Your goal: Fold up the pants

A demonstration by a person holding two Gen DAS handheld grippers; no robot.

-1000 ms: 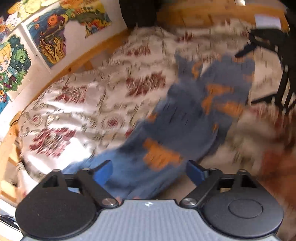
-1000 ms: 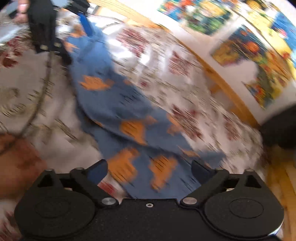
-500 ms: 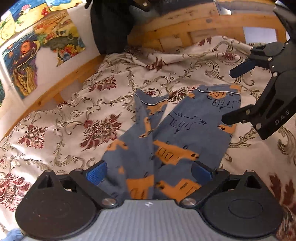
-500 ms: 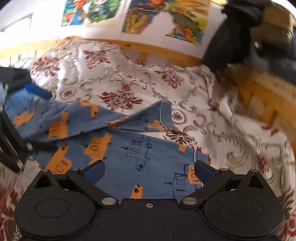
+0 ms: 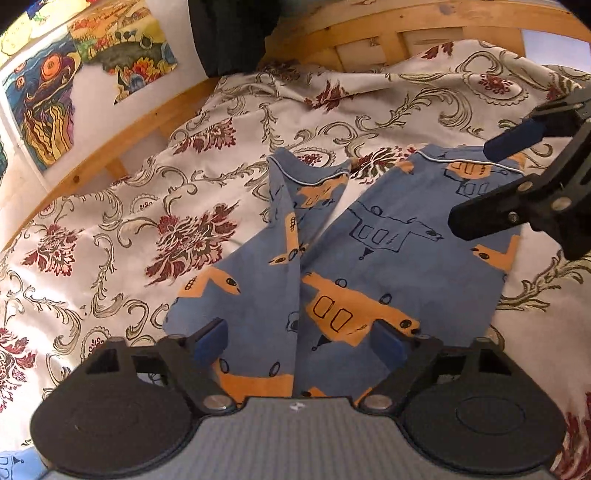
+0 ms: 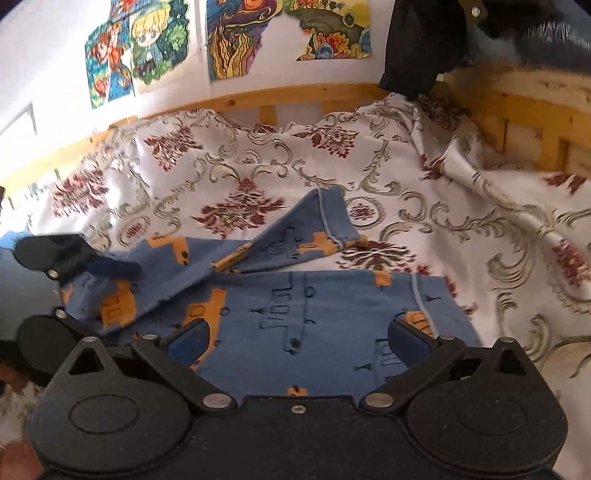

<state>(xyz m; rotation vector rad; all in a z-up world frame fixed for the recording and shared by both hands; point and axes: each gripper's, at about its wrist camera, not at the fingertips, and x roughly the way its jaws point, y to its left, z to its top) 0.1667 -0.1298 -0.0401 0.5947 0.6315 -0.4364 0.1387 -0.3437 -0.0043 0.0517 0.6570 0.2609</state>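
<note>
Both open jaws over pants (image 5: 362, 266)

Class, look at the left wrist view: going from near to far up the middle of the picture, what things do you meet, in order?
Left gripper → blue pants → flowered bedspread → wooden bed frame.

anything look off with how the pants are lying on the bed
Yes. One leg of the blue pants is twisted: its cuff end is folded over on itself and angled away from the other leg, which lies flat on the floral bedspread. Both claws, left and right, are open, holding nothing.
</note>
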